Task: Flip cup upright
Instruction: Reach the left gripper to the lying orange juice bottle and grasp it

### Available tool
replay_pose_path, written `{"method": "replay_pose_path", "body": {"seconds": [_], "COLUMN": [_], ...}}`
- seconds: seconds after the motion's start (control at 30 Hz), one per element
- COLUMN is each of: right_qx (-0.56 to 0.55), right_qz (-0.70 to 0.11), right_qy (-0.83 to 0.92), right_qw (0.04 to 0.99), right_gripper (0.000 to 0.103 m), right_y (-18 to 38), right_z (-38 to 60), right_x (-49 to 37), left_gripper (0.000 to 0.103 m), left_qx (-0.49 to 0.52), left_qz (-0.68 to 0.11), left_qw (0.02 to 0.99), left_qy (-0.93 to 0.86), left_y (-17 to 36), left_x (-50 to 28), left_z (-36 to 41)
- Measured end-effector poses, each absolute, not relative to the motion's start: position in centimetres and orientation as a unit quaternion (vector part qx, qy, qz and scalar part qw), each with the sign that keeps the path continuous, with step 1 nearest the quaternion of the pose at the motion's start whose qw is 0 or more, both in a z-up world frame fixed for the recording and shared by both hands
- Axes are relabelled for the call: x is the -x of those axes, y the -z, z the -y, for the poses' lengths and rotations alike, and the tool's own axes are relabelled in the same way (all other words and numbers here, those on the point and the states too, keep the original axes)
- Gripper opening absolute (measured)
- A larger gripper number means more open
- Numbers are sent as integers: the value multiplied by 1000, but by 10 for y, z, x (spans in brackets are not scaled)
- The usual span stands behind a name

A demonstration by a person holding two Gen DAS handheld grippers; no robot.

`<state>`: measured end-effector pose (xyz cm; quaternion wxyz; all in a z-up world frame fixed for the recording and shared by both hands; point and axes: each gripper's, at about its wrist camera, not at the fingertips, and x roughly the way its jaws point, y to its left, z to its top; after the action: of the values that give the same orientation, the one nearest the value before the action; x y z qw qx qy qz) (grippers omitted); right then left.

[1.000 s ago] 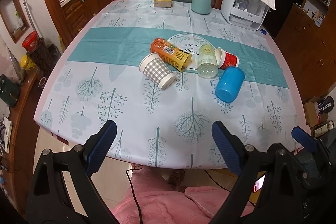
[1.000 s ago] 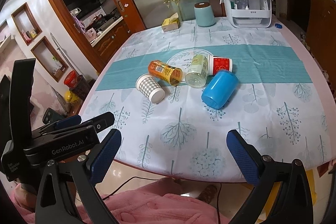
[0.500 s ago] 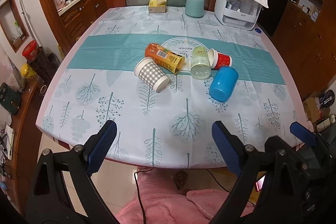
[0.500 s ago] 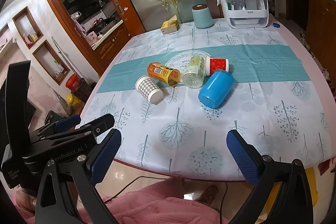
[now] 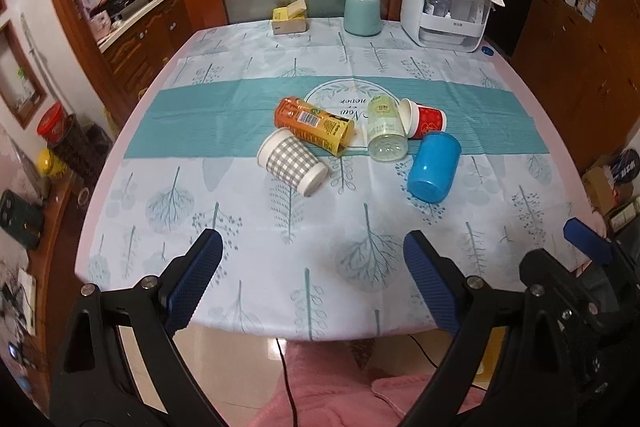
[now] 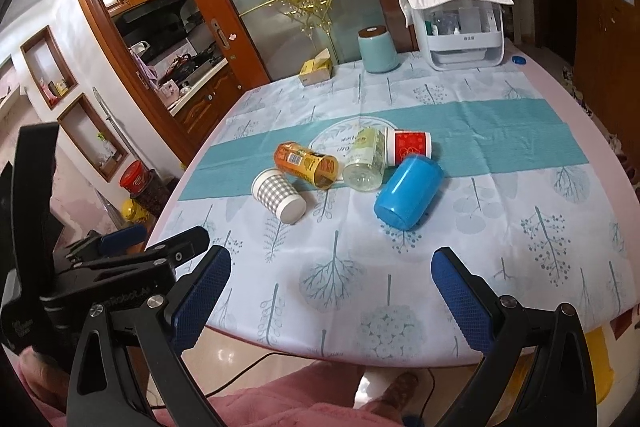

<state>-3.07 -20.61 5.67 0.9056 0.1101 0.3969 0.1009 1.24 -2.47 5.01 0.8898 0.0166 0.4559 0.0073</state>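
Five containers lying on their sides in a loose cluster mid-table (image 5: 132, 211), on a tree-print cloth with a teal band: checked paper cup (image 5: 292, 167) at the left, mouth toward the near edge; orange can (image 5: 314, 125) just behind it, touching or nearly so; clear glass jar (image 5: 386, 131) in the middle, base toward the cameras; red paper cup (image 5: 426, 119) just behind the jar; blue plastic cup (image 5: 434, 167) at the right, bottom toward the near edge, close beside jar and red cup. None upright. Left gripper (image 5: 312, 279) at the near table edge, jaws spread wide, nothing between them, well apart from the cluster. Right gripper (image 6: 330, 293) likewise spread wide and holding nothing, near the same edge. Farther back by the door: teal canister (image 5: 362, 13), yellow tissue box (image 5: 290, 19), white appliance (image 5: 446, 7) draped with a towel.
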Motion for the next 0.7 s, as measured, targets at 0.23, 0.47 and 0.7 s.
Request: {"method": "replay_pose_path", "body": {"seconds": [0.23,0.47,0.7], "right_qx": [-75,-9,8], "right_qz": [-395,-420,-482], "right_qy": [-85,-62,-42], "right_qw": [912,905,875], "right_gripper": [102,102,102], "right_y": [-39,-10,34], "right_z": [187,163,155], "right_x": [-10,-73,-142], "left_gripper": [91,91,91], "left_qx": [-70,-171,-309], "left_qz": [-472,-508,-530], "left_qw": [879,843,782], "left_qy": [24,53,108], "left_y": [-39,-14,32], "left_x": [-81,-176,-258], "left_z": [11,-3,7]}}
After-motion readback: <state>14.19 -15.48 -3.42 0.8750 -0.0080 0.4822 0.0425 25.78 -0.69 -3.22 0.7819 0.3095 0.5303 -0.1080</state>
